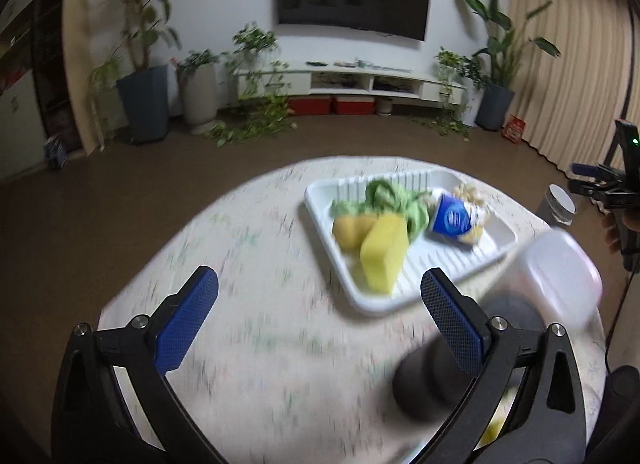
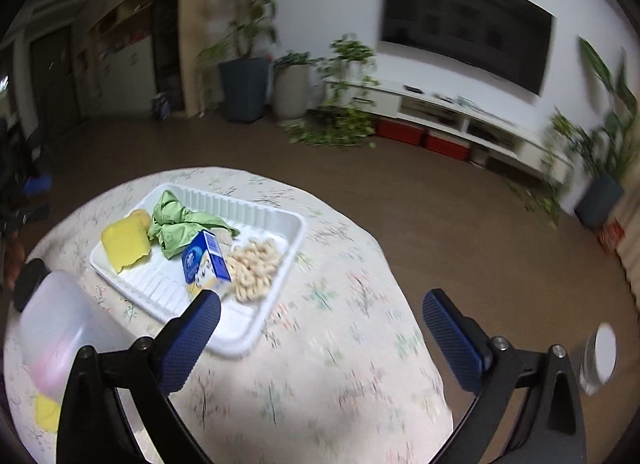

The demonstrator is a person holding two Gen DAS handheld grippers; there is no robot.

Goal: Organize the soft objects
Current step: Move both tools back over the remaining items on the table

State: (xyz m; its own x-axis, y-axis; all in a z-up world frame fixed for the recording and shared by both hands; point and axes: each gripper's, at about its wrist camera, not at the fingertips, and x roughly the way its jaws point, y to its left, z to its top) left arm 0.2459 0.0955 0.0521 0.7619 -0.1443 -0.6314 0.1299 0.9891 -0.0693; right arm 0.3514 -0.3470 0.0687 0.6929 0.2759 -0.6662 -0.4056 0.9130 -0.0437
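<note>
On a round table covered with a patterned cloth sits a white tray [image 2: 276,292]. Inside the tray lie a yellow sponge [image 2: 122,246], green cloth [image 2: 176,223], blue carton [image 2: 206,264] and beige knitted piece [image 2: 254,266]. Near the tray, left gripper [image 1: 320,296] and right gripper [image 2: 320,322] hang with jaws wide, empty.

The right tongs [image 2: 320,328] stand wide apart with nothing between them, above the round worktop [image 2: 320,364]. Far left lies a white tray [image 2: 276,296] with a yellow sponge [image 2: 122,244], a green cloth [image 2: 176,223], a blue carton [image 2: 206,264] and beige rings [image 2: 256,264]. A translucent container [image 2: 60,332] is near left.
</note>
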